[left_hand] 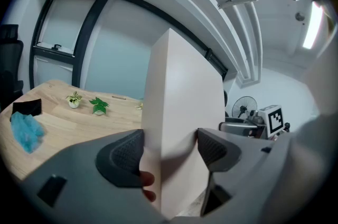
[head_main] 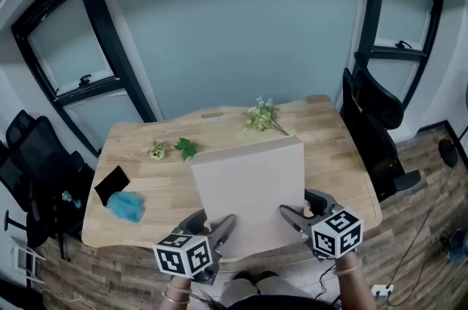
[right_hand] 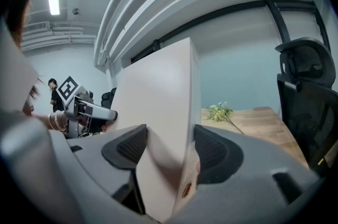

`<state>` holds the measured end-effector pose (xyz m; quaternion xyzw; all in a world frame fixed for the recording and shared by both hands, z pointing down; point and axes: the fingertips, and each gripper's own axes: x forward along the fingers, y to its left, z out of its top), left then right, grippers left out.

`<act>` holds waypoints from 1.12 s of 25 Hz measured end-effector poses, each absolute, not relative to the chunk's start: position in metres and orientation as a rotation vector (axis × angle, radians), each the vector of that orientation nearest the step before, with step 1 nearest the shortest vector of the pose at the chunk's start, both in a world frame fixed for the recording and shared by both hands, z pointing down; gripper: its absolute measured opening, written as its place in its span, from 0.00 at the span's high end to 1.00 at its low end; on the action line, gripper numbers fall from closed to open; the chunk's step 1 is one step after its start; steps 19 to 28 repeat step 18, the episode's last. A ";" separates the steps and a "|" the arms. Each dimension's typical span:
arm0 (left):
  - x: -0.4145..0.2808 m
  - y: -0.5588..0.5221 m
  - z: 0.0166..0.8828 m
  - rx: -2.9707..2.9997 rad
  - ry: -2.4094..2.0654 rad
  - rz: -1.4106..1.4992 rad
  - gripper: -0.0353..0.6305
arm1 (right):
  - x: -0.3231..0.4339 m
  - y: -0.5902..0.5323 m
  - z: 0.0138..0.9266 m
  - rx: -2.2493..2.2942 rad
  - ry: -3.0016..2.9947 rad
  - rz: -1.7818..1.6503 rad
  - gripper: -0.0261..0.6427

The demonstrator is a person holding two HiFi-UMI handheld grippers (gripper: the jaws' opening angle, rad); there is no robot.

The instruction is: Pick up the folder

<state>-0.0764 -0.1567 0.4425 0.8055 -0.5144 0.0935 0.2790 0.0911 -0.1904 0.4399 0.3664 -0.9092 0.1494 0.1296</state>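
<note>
1 folder [head_main: 252, 188], and both claws have it. It's a plain, pale beige rectangle, flat and stiff-looking, with no print showing. It's held up off the table [head_main: 344, 155], tilted, over the near half. The left gripper [head_main: 225, 222] is clamped on the near left corner, with 2 ribbed dark pads pressed against the sheet on either side. The right gripper [head_main: 289, 212] does the same on the near right corner. Each carries 1 black-and-white marker cube.

The table is light wood planks with rounded corners. On it are 5 small things: 1 flat black card [head_main: 112, 183], 1 fluffy blue cloth [head_main: 126, 206] touching it, 1 tiny pale plant [head_main: 156, 150], 1 green leafy sprig [head_main: 186, 148] just beside that, and 1 bunch of pale flowers [head_main: 263, 115] at the far edge. There are 2 black chairs: a left chair [head_main: 29, 155] and a right chair [head_main: 376, 126].
</note>
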 end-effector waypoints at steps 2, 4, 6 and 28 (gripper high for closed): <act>-0.077 -0.157 0.443 2.166 -1.372 0.255 0.48 | 0.090 -0.190 0.441 1.072 -2.636 0.438 0.53; -0.080 -0.158 0.443 2.171 -1.365 0.255 0.48 | 0.088 -0.190 0.441 1.081 -2.633 0.438 0.53; -0.083 -0.159 0.443 2.176 -1.358 0.252 0.48 | 0.085 -0.189 0.439 1.092 -2.630 0.433 0.53; -0.099 -0.162 0.447 2.195 -1.314 0.264 0.48 | 0.070 -0.187 0.442 1.136 -2.596 0.427 0.53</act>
